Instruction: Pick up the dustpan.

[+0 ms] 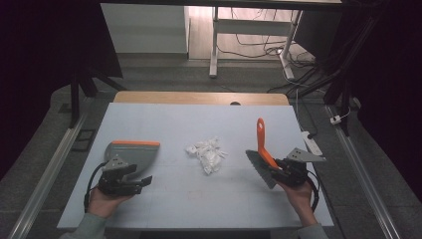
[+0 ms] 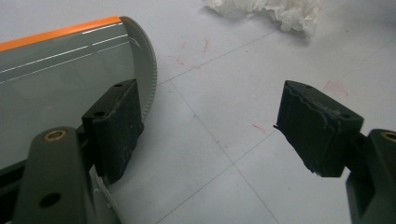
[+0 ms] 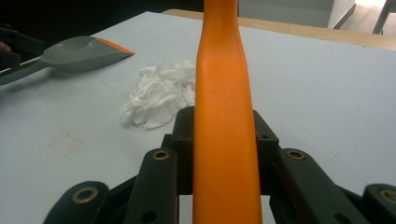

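A grey dustpan [image 1: 133, 152] with an orange front lip lies on the left of the white table top [image 1: 164, 199]. My left gripper [image 1: 137, 175] sits just behind the pan, open. In the left gripper view its jaws [image 2: 210, 121] stand wide apart over bare table, and the left one rests beside the dustpan's rim [image 2: 148, 79]. My right gripper [image 1: 278, 167] is shut on the orange handle [image 3: 224, 102] of a brush [image 1: 261, 139], whose grey bristles [image 1: 260, 169] point down toward the table. A heap of crumpled white paper [image 1: 206, 154] lies between the two tools.
The table's wooden far edge [image 1: 199, 97] borders a floor with desk legs and cables. A white power strip [image 1: 311, 142] lies by the right edge. A metal rail runs along each side of the table.
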